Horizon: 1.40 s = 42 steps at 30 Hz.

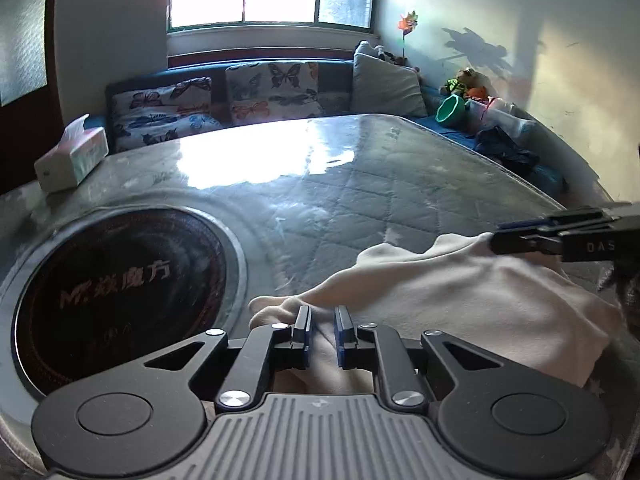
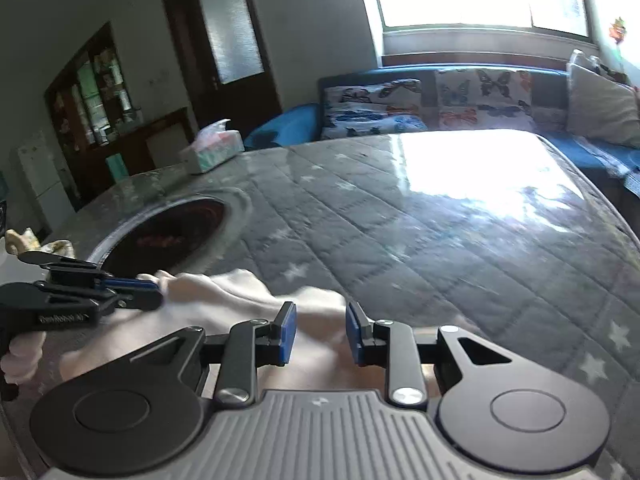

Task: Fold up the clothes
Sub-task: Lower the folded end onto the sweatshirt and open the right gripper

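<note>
A cream garment point(image 1: 460, 292) lies bunched on the grey quilted table cover point(image 1: 340, 200). My left gripper point(image 1: 323, 314) sits low over its near left edge with a narrow gap between the blue pads; cloth lies under and between them. In the right wrist view the left gripper point(image 2: 154, 290) looks closed against the garment's left edge point(image 2: 216, 300). My right gripper point(image 2: 321, 322) is open above the garment's near right part. In the left wrist view the right gripper point(image 1: 500, 236) reaches in from the right, touching the garment's far corner.
A round black hotplate point(image 1: 120, 296) is set into the table at left. A tissue box point(image 1: 72, 156) stands at the far left corner. A blue sofa with butterfly cushions point(image 1: 272, 92) lies beyond the table. Toys and dark clothes point(image 1: 504, 148) sit at right.
</note>
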Each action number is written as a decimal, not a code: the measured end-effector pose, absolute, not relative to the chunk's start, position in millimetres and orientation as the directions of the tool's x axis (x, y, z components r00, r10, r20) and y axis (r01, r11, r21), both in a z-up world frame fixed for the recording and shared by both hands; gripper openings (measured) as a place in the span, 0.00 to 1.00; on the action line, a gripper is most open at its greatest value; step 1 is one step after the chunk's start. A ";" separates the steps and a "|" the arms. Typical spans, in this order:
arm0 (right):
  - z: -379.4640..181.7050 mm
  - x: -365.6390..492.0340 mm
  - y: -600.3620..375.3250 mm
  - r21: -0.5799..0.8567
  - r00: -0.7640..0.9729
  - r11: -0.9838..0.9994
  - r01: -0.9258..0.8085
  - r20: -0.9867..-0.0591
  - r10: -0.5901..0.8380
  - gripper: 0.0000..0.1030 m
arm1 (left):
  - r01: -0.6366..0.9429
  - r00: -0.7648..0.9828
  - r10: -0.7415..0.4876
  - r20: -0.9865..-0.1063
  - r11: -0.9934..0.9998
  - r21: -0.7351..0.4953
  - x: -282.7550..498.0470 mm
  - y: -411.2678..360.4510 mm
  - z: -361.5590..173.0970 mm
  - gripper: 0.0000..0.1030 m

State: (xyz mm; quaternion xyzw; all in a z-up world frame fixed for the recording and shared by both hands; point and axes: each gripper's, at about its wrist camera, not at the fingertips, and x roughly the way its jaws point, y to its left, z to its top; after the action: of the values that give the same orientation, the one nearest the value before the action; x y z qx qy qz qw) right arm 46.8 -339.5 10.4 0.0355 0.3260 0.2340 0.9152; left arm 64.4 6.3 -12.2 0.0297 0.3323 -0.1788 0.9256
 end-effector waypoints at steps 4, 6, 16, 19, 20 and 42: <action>8.5 42.8 -359.4 0.233 0.708 0.909 -0.346 -0.571 0.416 0.26 | 0.355 0.720 -0.308 -0.622 0.933 -0.050 62.5 5.1 -11.7 0.15; 10.6 38.7 -369.5 0.241 0.726 0.916 -0.322 -0.558 0.402 0.26 | 0.357 0.721 -0.307 -0.621 0.933 -0.048 61.9 4.9 -11.8 0.15; 8.3 15.9 -379.6 0.106 0.725 0.942 -0.319 -0.613 0.315 0.26 | 0.345 0.731 -0.281 -0.621 0.938 -0.019 59.4 0.4 -9.0 0.18; 13.4 8.6 -392.4 0.160 0.735 0.945 -0.286 -0.595 0.324 0.26 | 0.341 0.744 -0.271 -0.610 0.940 -0.001 52.1 -2.6 -2.1 0.17; 16.1 5.5 -395.3 0.173 0.737 0.943 -0.284 -0.589 0.331 0.26 | 0.349 0.747 -0.277 -0.604 0.937 0.002 48.1 -4.3 0.5 0.17; 9.3 -13.5 -382.1 0.189 0.730 0.932 -0.308 -0.581 0.359 0.03 | 0.627 0.623 -0.531 -0.575 0.778 -0.038 -5.6 -102.5 -0.5 0.17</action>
State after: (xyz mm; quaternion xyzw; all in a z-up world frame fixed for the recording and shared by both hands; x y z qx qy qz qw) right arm -13.5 -382.1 9.3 0.0398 0.3204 0.1794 0.9293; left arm -5.6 -102.5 -0.5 0.0832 0.2904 -0.3227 0.8970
